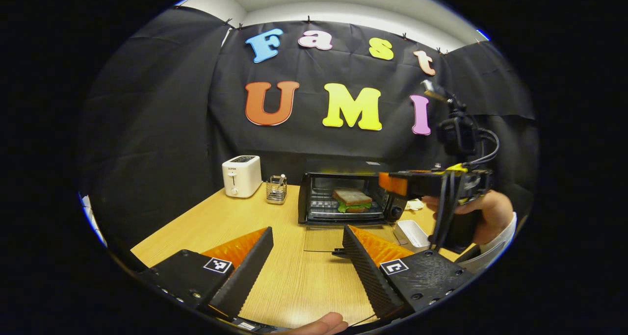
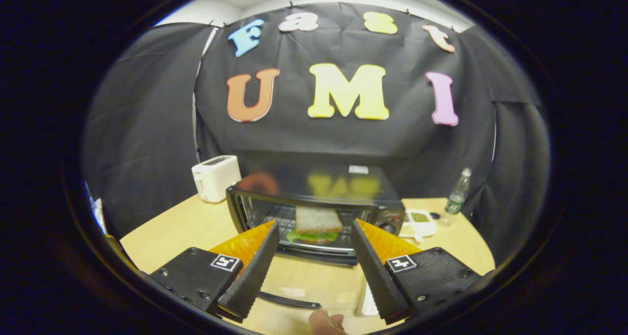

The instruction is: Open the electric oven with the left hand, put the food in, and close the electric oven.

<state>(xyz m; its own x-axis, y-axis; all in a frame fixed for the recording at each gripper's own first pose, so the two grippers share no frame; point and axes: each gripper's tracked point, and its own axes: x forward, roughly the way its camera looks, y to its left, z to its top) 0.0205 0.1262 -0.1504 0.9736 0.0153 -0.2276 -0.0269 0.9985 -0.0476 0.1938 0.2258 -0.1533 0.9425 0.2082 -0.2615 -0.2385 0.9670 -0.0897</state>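
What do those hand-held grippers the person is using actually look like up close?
Each hand-held gripper has two wedge-shaped fingers with ribbed inner faces, mounted on black blocks bearing small square black-and-white markers. Seen from the left gripper view, the right hand-held gripper carries a camera on top, with black cables looping down; the person's sleeve is white.

White toaster sitting at back left of my wooden table. Wire rack standing just beside it, to its right. White tray lying near table's right side. Plastic bottle standing upright at far right, small dish resting nearby.
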